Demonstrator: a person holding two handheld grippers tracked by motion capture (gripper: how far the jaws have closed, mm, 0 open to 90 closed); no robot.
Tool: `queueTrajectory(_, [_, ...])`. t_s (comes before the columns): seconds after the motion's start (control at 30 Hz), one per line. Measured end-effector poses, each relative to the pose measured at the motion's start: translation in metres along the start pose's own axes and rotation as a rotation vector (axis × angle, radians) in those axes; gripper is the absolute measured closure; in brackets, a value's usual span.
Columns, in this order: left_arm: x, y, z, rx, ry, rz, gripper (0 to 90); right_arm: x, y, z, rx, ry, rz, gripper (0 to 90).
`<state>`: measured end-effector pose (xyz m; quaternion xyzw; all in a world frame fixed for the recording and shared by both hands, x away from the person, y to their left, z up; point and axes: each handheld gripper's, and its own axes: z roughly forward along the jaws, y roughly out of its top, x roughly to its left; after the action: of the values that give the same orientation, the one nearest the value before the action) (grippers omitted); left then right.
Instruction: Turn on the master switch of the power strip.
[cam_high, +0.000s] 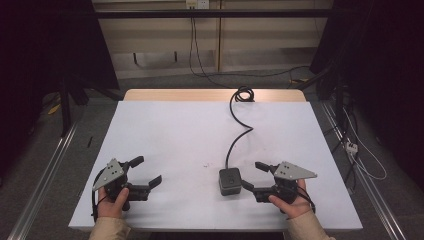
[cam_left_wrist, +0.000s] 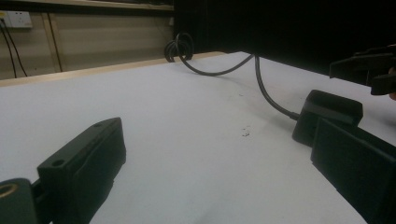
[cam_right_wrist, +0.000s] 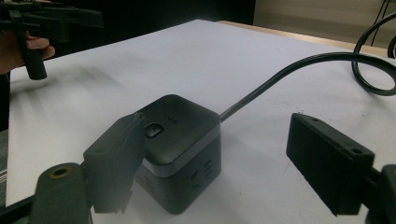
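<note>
Near the front edge of the desk (cam_high: 165, 125), the left gripper (cam_high: 149, 170) is held toward the front left corner, jaws spread wide with bare white desktop between them. Toward the front right, the right gripper (cam_high: 254, 175) also has its jaws spread; nothing is pinched. Just beside its near jaw sits a dark power cube (cam_high: 229, 181), standing flat on the desk a little right of the middle.

The right gripper view brings the power cube (cam_right_wrist: 180, 149) up close: one jaw overlaps the cube's corner by a small button on top, though whether it touches cannot be told, while the other jaw stands well apart over clear desktop. That view also catches the left gripper (cam_right_wrist: 51, 18) far off at the desk's other side. The left gripper view shows the cube (cam_left_wrist: 327, 114) half hidden behind its own jaw.

From the cube a black cable (cam_high: 239, 131) snakes across the middle to the far edge, ending in a coil (cam_high: 243, 93). The desk's left half lies open.
</note>
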<state>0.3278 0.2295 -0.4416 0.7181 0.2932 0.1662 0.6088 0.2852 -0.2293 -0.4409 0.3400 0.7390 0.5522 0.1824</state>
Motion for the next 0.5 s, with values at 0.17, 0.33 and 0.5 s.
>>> queueTrajectory(0.17, [0.0001,0.0000,0.0001,-0.001,-0.001,0.000,2.9,-0.0020,-0.0009,-0.0032,0.001,-0.008,-0.003,18.3])
queueTrajectory(0.33, [0.0004,0.0002,-0.0001,-0.004,0.002,-0.001,2.9,-0.0045,-0.0027,-0.0051,0.009,-0.017,-0.009,18.0])
queueTrajectory(0.5, [0.0005,0.0004,0.0000,-0.007,0.002,0.000,2.8,-0.0056,-0.0040,-0.0058,0.012,-0.023,-0.013,17.2])
